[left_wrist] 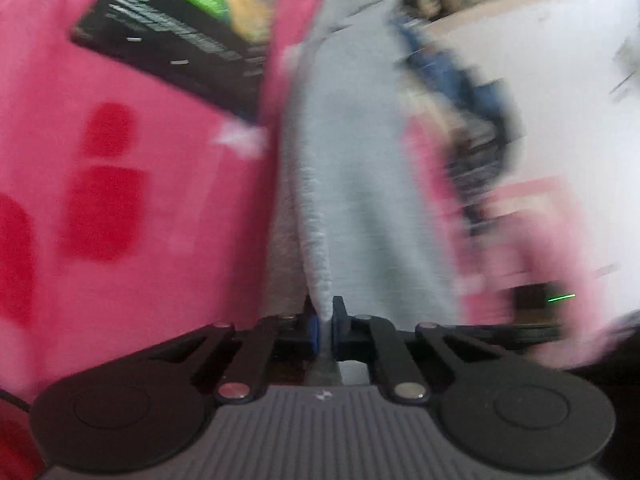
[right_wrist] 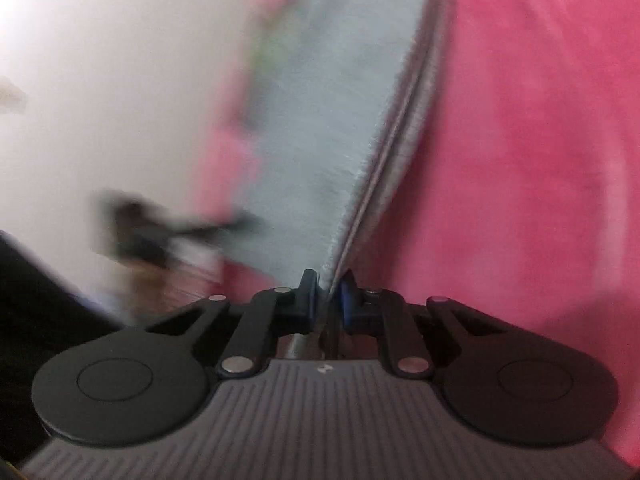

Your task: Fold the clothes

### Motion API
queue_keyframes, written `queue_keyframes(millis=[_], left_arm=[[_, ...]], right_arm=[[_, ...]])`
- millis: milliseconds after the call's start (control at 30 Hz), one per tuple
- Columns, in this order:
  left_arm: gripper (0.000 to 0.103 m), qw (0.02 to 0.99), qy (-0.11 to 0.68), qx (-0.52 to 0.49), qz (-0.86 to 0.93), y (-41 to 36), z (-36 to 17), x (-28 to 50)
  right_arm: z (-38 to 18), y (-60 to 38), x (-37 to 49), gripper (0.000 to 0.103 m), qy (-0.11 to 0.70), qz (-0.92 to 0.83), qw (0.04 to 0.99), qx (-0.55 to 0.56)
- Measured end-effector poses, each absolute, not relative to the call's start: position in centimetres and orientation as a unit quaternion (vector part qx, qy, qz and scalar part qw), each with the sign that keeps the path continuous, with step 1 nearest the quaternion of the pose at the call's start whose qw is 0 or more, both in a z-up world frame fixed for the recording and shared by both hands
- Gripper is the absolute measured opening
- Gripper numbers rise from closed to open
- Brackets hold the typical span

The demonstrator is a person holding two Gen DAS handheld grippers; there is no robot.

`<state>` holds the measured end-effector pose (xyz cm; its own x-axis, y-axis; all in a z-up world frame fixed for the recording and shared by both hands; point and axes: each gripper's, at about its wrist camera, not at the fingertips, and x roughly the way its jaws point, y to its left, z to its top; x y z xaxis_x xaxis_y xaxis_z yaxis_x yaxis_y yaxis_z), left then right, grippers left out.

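Grey knit cloth (left_wrist: pixel 352 184) is pinched in both tools. Left tool (left_wrist: pixel 326 320): jaws nearly together, blue pads clamped on a thin fold of the cloth, which runs up and away from the tips as a tall ribbed band. Right tool (right_wrist: pixel 326 292): same picture, jaws narrow, pads pressing on an edge of the grey cloth (right_wrist: pixel 320 120); a darker seam or hem runs along its right side.

Behind the cloth in both views sits a pink cover (left_wrist: pixel 132 184) with darker red marks on it; I can't tell whether it is a bed or a tabletop. In the left view a black printed box or book (left_wrist: pixel 172 48) with a green patch lies on the pink cover, upper left, just beside the cloth. Right of the cloth there's a blurred blue and dark shape (left_wrist: pixel 472 120), not readable. Pale wall or floor (right_wrist: pixel 112 100) fills the left of the right view. Both frames are smeared by motion blur, so finer detail is lost.
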<state>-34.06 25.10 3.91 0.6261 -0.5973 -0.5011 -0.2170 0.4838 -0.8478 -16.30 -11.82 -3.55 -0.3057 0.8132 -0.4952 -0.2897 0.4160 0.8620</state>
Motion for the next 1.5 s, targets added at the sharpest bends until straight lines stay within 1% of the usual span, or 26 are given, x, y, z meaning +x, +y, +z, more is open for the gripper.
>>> queue_keyframes(millis=[33,67,100,167,233,267,333,367,433,533,567,633,667,700,800,900,967,1000,1033,1067,1100,1233,1333,1400,1467,1500], left_arm=[[0.006,0.745,0.39,-0.521,-0.145,25.5,4.7,-34.7],[0.006,0.741,0.374,-0.537,-0.152,25.8,5.3,-35.4],[0.006,0.741,0.373,-0.54,-0.143,26.1,5.5,-36.1],[0.006,0.738,0.431,-0.513,-0.083,26.4,3.9,-37.1],[0.006,0.72,0.495,-0.486,-0.029,25.9,0.7,-37.5],[0.006,0.719,0.515,-0.467,-0.01,25.7,-0.5,-37.5],[0.006,0.726,0.508,-0.464,-0.014,25.7,-1.2,-37.4],[0.011,0.727,0.509,-0.46,-0.014,25.7,-0.8,-37.5],[0.015,0.735,0.527,-0.426,-0.015,25.0,0.3,-37.9],[0.021,0.718,0.578,-0.387,0.001,24.0,1.6,-38.9],[0.019,0.718,0.59,-0.368,0.014,23.8,2.4,-39.1],[0.018,0.747,0.579,-0.327,0.028,23.6,4.8,-38.9],[0.013,0.77,0.558,-0.309,0.025,23.6,6.2,-38.2],[0.012,0.792,0.536,-0.293,0.02,23.6,7.6,-37.3],[0.012,0.858,0.457,-0.233,-0.02,22.6,9.9,-32.1],[0.012,0.899,0.407,-0.154,-0.047,20.1,8.6,-25.8],[0.013,0.904,0.41,-0.111,-0.05,18.3,6.0,-22.8],[0.013,0.897,0.43,-0.089,-0.044,17.6,4.6,-21.6],[0.012,0.899,0.43,-0.073,-0.038,16.8,4.0,-22.0],[0.012,0.909,0.411,-0.059,-0.033,16.1,3.9,-23.1],[0.012,0.91,0.412,-0.046,-0.031,15.4,3.9,-24.3],[0.012,0.898,0.44,-0.005,-0.026,13.0,4.2,-30.4],[0.012,0.875,0.481,-0.042,-0.033,13.1,5.1,-32.8],[0.011,0.863,0.497,-0.084,-0.039,14.7,5.9,-32.7],[0.011,0.871,0.472,-0.136,-0.033,16.1,8.0,-32.1],[0.011,0.885,0.443,-0.137,-0.033,16.6,9.0,-31.7]], right_arm=[[-2.7,-12.5,-16.1,0.01,0.625,0.507,0.547,0.23],[-1.4,-13.1,-16.3,0.01,0.615,0.512,0.556,0.225],[-0.6,-14.0,-16.6,0.01,0.609,0.515,0.56,0.225],[-1.2,-16.2,-17.0,0.01,0.623,0.488,0.561,0.243],[-4.5,-17.5,-17.5,0.01,0.667,0.444,0.547,0.243],[-6.4,-17.7,-18.1,0.008,0.692,0.421,0.541,0.228],[-10.2,-17.8,-19.7,0.003,0.737,0.378,0.528,0.187],[-11.2,-18.4,-20.1,0.002,0.738,0.375,0.52,0.21],[-11.3,-19.6,-20.2,0.004,0.738,0.365,0.519,0.229],[-9.5,-20.7,-19.7,0.009,0.737,0.355,0.538,0.203],[-8.6,-20.9,-19.5,0.01,0.735,0.353,0.548,0.187],[-6.3,-21.1,-18.6,0.011,0.721,0.354,0.578,0.146],[-4.9,-20.8,-18.2,0.011,0.706,0.36,0.597,0.126],[-3.4,-20.3,-17.8,0.012,0.688,0.371,0.614,0.109],[0.1,-16.1,-16.1,0.017,0.603,0.451,0.654,0.069],[1.3,-10.0,-15.3,0.026,0.501,0.536,0.678,0.031],[0.6,-6.3,-15.6,0.029,0.457,0.553,0.697,0.01],[-0.7,-4.9,-15.6,0.029,0.463,0.543,0.701,-0.005],[-2.1,-4.0,-15.5,0.028,0.48,0.53,0.699,-0.013],[-2.8,-4.3,-15.9,0.028,0.479,0.53,0.7,-0.006],[-2.8,-5.3,-16.8,0.028,0.472,0.535,0.7,0.005],[-1.6,-8.8,-21.7,0.028,0.492,0.523,0.696,0.004],[-0.5,-10.1,-26.4,0.028,0.503,0.512,0.695,-0.025],[0.4,-10.8,-27.0,0.028,0.518,0.505,0.69,-0.012],[1.9,-11.6,-26.8,0.028,0.521,0.496,0.694,0.01],[3.3,-12.4,-26.5,0.028,0.497,0.494,0.713,0.013]])
